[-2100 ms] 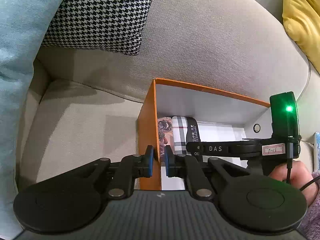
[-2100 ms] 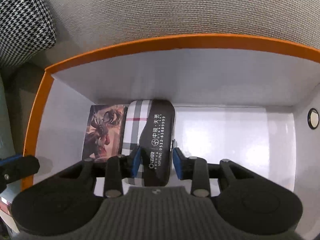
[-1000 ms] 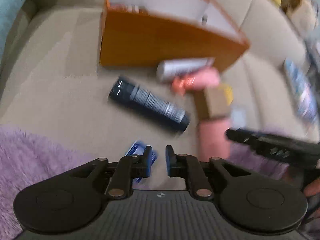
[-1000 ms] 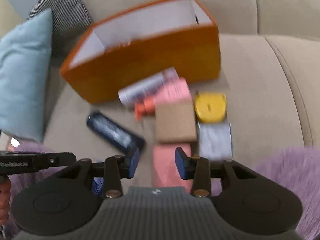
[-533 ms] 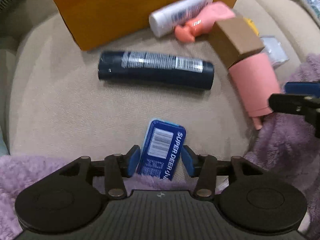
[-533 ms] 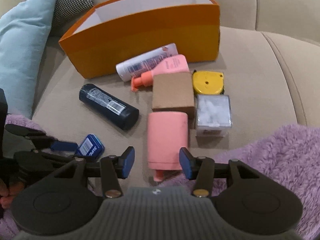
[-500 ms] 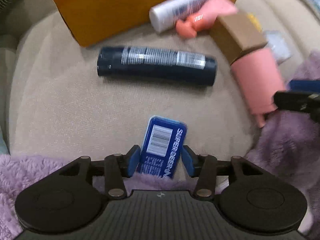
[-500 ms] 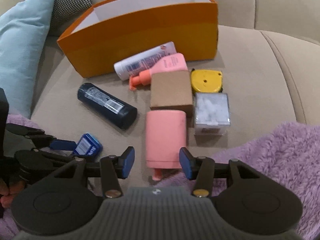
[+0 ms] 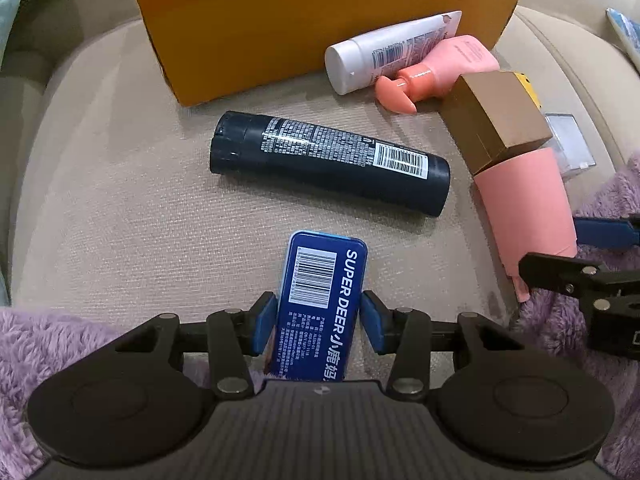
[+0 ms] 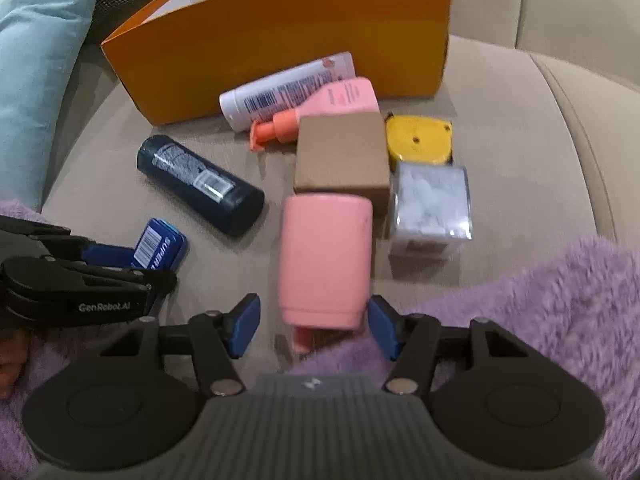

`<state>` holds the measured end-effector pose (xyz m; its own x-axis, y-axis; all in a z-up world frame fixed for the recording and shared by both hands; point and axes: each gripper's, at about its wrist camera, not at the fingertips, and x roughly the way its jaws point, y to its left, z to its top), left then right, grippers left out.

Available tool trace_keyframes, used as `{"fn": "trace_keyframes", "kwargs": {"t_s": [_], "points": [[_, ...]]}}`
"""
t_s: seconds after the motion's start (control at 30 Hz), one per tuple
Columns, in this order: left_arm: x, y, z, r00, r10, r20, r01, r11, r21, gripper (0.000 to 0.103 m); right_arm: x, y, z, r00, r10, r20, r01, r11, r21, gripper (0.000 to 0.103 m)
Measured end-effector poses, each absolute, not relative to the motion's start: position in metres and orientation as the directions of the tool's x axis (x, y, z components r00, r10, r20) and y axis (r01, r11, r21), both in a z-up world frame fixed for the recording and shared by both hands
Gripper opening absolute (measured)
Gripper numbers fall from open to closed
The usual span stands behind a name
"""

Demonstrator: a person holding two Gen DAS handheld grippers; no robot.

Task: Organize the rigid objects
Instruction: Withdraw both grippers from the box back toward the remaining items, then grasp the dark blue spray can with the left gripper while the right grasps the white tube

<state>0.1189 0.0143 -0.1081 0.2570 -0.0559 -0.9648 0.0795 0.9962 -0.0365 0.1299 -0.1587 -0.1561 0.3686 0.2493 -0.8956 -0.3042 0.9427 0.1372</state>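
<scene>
A blue Super Deer tin (image 9: 320,300) lies on the sofa seat between the pads of my left gripper (image 9: 318,322), which touch its two sides. The tin also shows in the right wrist view (image 10: 160,246). My right gripper (image 10: 312,326) is open around the near end of a pink bottle (image 10: 324,256) without touching it. The orange box (image 10: 280,36) stands at the back of the seat. In front of it lie a dark cylinder bottle (image 9: 328,160), a white tube (image 9: 388,52), a pink pump bottle (image 10: 336,104) and a brown carton (image 10: 342,158).
A yellow tape measure (image 10: 418,140) and a clear box of white pieces (image 10: 430,200) lie to the right of the carton. A purple fluffy blanket (image 10: 540,304) covers the seat's front edge. A light blue cushion (image 10: 36,64) leans at the left.
Both grippers left the orange box and came down to the loose things on the seat. My left gripper opened and then closed in on the blue tin. My right gripper moved over the pink bottle.
</scene>
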Motion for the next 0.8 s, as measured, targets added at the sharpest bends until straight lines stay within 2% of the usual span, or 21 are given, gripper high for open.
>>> {"fn": "trace_keyframes", "kwargs": {"t_s": [0.23,0.4,0.47,0.53,0.67,0.8], "points": [[0.134,0.037,-0.083,0.314,-0.145,-0.938,0.004,0.988,-0.151,0.058,0.140,-0.162,-0.132,0.396,0.282,-0.874,-0.321,0.934,0.155,0.061],[0.154,0.053,-0.067,0.359,-0.199,-0.912,-0.113,0.961,-0.254,0.061,0.162,-0.152,-0.118,0.422,0.310,-0.852,-0.338,0.926,0.169,0.059],[0.159,0.059,-0.069,0.360,-0.218,-0.907,-0.168,0.941,-0.293,0.061,0.169,-0.143,-0.120,0.410,0.325,-0.852,-0.360,0.916,0.176,0.051],[0.162,0.070,-0.073,0.358,-0.238,-0.903,-0.254,0.906,-0.339,0.061,0.172,-0.132,-0.124,0.388,0.345,-0.855,-0.397,0.899,0.183,0.048],[0.165,0.080,-0.084,0.352,-0.261,-0.899,-0.369,0.844,-0.389,0.061,0.180,-0.111,-0.135,0.358,0.359,-0.862,-0.458,0.872,0.173,0.025],[0.165,0.085,-0.091,0.338,-0.279,-0.899,-0.430,0.803,-0.411,0.061,0.197,-0.095,-0.149,0.345,0.340,-0.875,-0.455,0.876,0.161,0.017]]}}
